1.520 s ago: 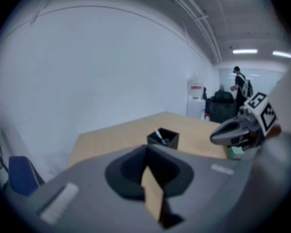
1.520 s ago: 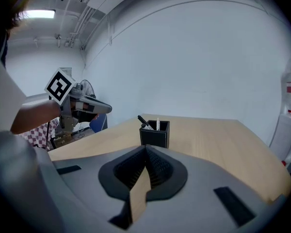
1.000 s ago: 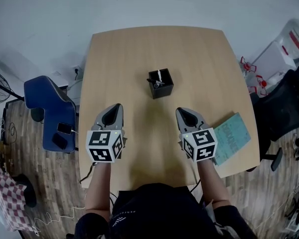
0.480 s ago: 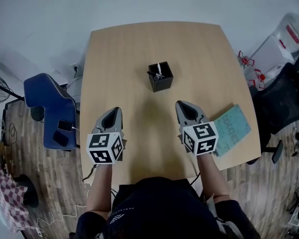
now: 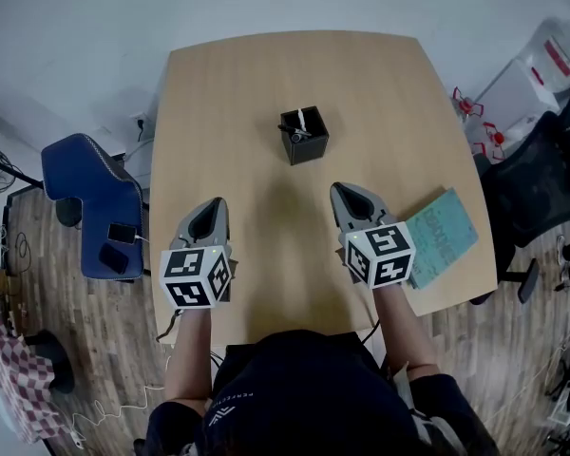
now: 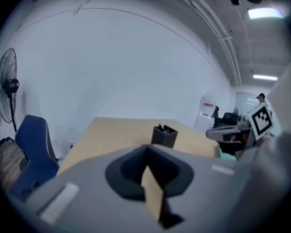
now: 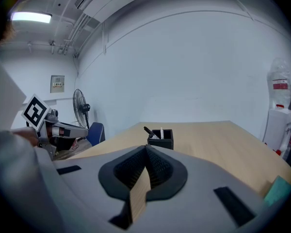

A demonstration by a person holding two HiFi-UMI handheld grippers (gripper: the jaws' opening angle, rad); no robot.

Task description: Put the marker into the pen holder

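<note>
A black square pen holder point(image 5: 304, 135) stands near the middle of the wooden table point(image 5: 237, 93), with a white marker and a dark pen standing in it. The same pen holder point(image 6: 164, 136) shows small in the left gripper view and again as the pen holder point(image 7: 160, 139) in the right gripper view. My left gripper point(image 5: 209, 214) rests at the table's near left, shut and empty. My right gripper point(image 5: 350, 199) rests at the near right, also shut with nothing between its jaws. Both point toward the holder, well short of it.
A teal booklet point(image 5: 441, 237) lies at the table's right edge beside my right gripper. A blue chair point(image 5: 90, 207) stands left of the table, and a black office chair point(image 5: 541, 198) to the right. A standing fan point(image 6: 7, 89) is at far left.
The view has shifted slightly, so the table and holder sit a little higher in the picture. Both grippers stay shut in about the same places.
</note>
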